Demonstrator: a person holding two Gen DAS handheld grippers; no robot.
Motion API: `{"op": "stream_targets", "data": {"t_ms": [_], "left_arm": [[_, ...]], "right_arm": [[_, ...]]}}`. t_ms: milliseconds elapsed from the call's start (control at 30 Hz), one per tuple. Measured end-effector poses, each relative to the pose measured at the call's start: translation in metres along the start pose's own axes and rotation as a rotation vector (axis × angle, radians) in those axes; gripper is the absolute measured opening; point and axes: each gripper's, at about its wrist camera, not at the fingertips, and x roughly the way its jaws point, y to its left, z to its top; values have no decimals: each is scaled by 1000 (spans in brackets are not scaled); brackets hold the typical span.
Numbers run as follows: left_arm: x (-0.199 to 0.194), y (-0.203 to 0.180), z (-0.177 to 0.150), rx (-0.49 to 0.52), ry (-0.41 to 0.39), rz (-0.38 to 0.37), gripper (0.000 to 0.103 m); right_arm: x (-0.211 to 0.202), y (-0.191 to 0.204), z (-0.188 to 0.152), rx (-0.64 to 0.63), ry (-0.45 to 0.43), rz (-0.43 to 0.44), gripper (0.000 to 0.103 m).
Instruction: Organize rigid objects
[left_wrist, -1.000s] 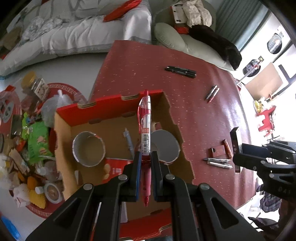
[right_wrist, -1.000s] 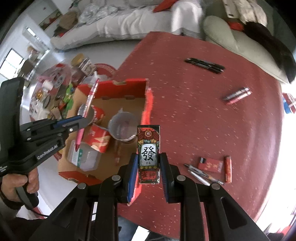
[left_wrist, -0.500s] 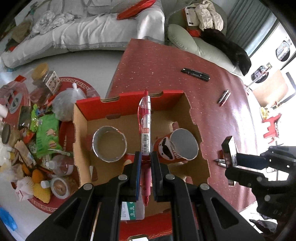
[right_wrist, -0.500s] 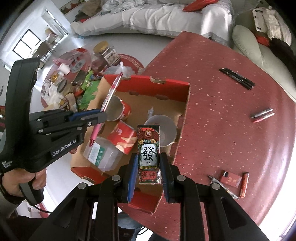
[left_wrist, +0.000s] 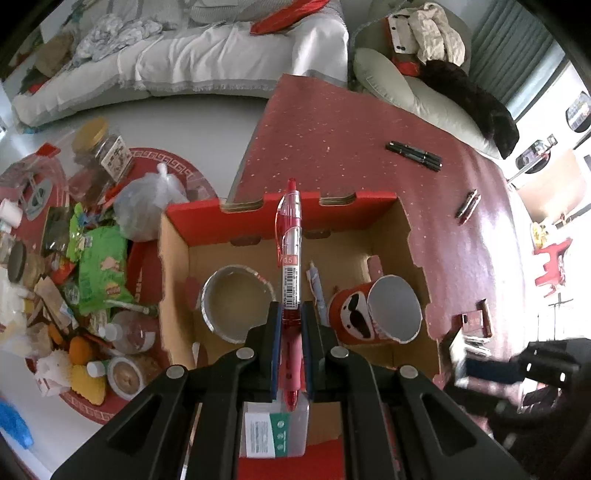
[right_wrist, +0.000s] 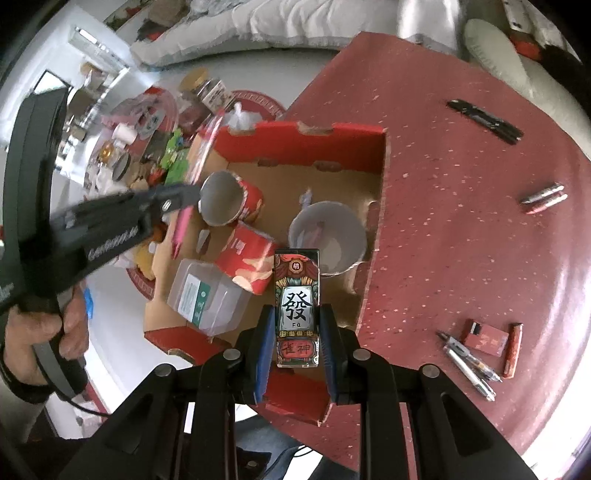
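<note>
Both loads hang over the box (left_wrist: 280, 218): left gripper (left_wrist: 290, 321) clamped on pen (left_wrist: 290, 258), right gripper (right_wrist: 297, 325) on lighter (right_wrist: 297, 306). Next, judged: lower each over 1 cup (right_wrist: 327, 236), then part the jaws.

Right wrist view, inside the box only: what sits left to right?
Upright red cup → clear plastic container → tipped red cup → white-lined cup, all in the cardboard box.

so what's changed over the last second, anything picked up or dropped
Both hand-held grippers have travelled from over the table toward the cardboard box. The left hand-held gripper now hangs over the box's inside with the red pen; the right hand-held gripper has brought the mahjong-print lighter over the box's near corner. Nothing was let go or picked up. The cups and the table items stayed put.
</note>
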Motion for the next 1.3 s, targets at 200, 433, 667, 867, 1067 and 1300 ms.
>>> {"op": "stream_targets", "data": {"t_ms": [200,433,667,867,1067,1300], "left_arm": [[30,-11,5,43,59,39,11],[73,-11,0,56,185,98,18],[76,-7,2,46,193,118,83],[66,-3,8,-21,174,122,93],[46,-24,7,-24,160,63,93],[29,-72,3,46,164,14,93]], "right_arm": [[24,17,-4,-71,75,30,25],[62,12,-8,-33,170,40,25],[64,9,-12,3,190,95,80],[17,-3,-9,6,59,93,89],[-12,-87,-36,136,-4,-48,89],[7,-243,-106,586,64,-223,89]]}}
